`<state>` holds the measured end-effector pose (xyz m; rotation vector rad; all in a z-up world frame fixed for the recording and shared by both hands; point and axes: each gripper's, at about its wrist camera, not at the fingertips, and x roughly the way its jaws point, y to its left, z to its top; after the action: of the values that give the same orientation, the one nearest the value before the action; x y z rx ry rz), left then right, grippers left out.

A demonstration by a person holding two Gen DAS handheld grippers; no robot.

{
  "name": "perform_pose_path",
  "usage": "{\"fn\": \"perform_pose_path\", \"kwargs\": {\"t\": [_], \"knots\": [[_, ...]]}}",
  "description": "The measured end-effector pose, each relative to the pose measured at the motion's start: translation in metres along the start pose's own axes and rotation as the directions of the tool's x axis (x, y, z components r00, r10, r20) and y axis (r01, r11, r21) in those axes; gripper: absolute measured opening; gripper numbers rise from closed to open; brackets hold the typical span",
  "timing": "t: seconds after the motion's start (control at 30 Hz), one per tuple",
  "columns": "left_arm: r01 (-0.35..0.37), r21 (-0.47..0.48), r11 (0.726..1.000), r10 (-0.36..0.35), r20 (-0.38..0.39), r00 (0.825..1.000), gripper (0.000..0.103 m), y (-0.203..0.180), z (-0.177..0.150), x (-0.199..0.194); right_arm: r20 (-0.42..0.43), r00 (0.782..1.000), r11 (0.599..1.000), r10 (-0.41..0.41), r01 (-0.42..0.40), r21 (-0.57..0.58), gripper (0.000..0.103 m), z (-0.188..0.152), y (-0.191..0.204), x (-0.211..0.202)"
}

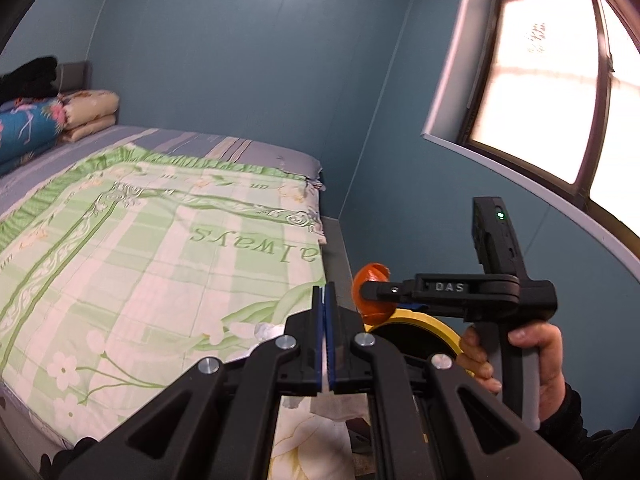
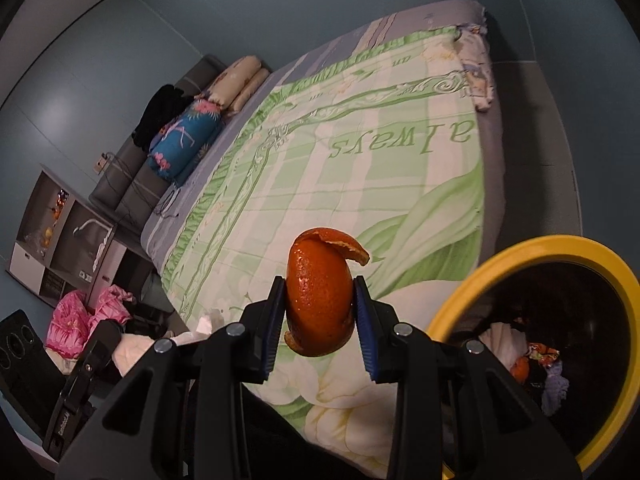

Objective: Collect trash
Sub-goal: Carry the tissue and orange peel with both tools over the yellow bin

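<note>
Two grippers show: the right gripper (image 2: 320, 312) clamps an orange peel (image 2: 320, 292) at frame centre, beside the yellow-rimmed bin (image 2: 460, 300) lower right; the left gripper (image 1: 325, 300) has its jaws pressed together.

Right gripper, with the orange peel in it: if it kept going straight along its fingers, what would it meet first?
Most likely the green quilt on the bed: the right gripper, shut on the orange peel, points across it. The yellow-rimmed bin sits off to the right, outside that line. Depth is uncertain.
</note>
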<state>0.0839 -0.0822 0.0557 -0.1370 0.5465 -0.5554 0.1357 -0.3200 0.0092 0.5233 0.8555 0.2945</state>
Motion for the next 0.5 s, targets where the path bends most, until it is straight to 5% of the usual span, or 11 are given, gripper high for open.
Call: {"fn": "perform_pose_path", "kwargs": {"t": [0.5], "knots": [[0.054,0.11,0.992,-0.045,-0.082,0.996,0.001,-0.067,-0.003,0.048,0.174,0.972,0.987,-0.156,0.148,0.059,0.032,-0.036,-0.064,-0.075]]}}
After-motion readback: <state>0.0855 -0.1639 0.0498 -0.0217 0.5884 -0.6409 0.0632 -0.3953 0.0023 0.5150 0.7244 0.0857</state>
